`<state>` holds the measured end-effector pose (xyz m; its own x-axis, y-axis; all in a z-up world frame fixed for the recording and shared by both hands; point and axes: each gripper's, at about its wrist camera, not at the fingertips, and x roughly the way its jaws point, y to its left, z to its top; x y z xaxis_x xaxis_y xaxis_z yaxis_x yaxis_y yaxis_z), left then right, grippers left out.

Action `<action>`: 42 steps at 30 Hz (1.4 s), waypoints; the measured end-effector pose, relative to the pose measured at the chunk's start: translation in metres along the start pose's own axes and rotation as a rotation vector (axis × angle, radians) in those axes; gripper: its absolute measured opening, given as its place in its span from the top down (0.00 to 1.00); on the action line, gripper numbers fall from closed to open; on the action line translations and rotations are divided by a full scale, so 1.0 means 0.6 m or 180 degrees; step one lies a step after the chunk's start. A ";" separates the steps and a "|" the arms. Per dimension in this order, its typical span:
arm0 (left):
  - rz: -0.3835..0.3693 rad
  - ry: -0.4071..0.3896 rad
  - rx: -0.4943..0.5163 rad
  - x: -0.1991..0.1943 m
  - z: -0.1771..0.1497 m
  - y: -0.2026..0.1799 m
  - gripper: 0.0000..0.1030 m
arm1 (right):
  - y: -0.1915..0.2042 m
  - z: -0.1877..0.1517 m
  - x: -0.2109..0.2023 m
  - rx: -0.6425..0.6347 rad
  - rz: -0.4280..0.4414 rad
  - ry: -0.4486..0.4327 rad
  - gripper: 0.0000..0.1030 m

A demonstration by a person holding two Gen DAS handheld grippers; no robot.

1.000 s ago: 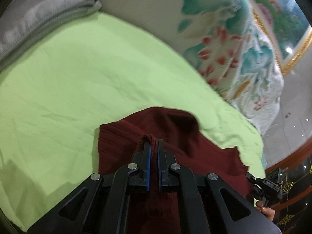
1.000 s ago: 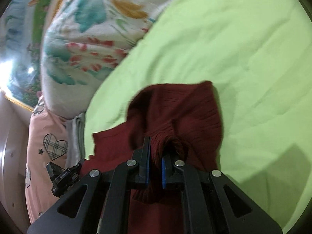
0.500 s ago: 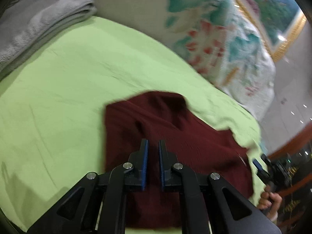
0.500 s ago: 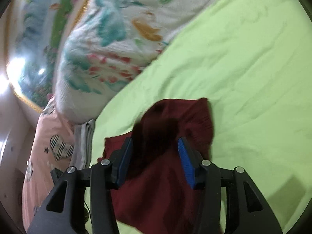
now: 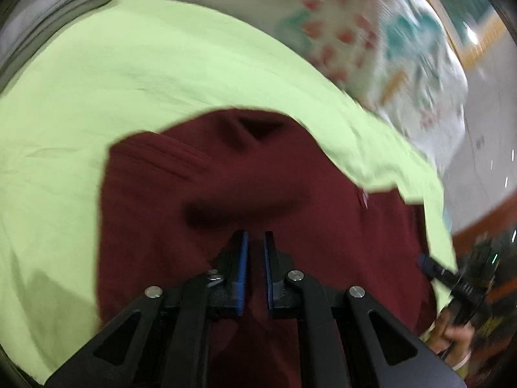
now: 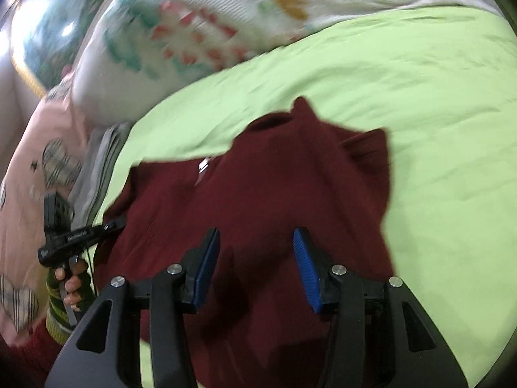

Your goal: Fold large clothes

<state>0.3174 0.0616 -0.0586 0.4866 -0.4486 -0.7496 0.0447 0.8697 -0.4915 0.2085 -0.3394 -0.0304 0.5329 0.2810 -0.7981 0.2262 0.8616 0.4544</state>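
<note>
A dark red knit sweater (image 5: 226, 194) lies partly folded on the light green sheet (image 5: 129, 80). Hovering just over its near part, my left gripper (image 5: 255, 236) is shut, with only a thin slit between the blue pads and no cloth in it. In the right wrist view the sweater (image 6: 290, 194) spreads under my right gripper (image 6: 257, 236), which stands open above it and holds nothing. A collar or cuff sticks up at the sweater's far edge. The other hand-held gripper (image 6: 74, 236) shows at the left edge, over the sweater's side.
A floral quilt (image 5: 371, 32) is bunched along the far side of the bed. Folded grey cloth (image 5: 48, 9) lies at the far left corner. A pink heart-print pillow (image 6: 32, 177) sits beside the bed's edge. Green sheet (image 6: 420, 97) lies bare to the right.
Both grippers have let go of the sweater folds that they pinched a second ago. The right jaws have spread wide. The sweater has dropped flatter onto the sheet.
</note>
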 end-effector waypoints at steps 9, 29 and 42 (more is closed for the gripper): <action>0.0196 -0.0358 -0.0425 -0.014 0.062 0.082 0.95 | -0.070 0.017 -0.025 0.0740 -0.0120 -0.0512 0.53; -0.0133 -0.0337 -0.0131 -0.151 -0.112 0.017 0.73 | 0.134 -0.028 0.016 -0.0314 0.0239 -0.0037 0.52; -0.0168 -0.0182 -0.0115 -0.090 -0.082 0.011 0.69 | 0.178 0.013 0.167 -0.0706 -0.0337 0.0428 0.98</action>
<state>0.2483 0.0814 -0.0434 0.5336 -0.4803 -0.6961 0.0405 0.8367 -0.5462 0.2924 -0.2224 -0.0589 0.3994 0.2252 -0.8887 0.0830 0.9565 0.2797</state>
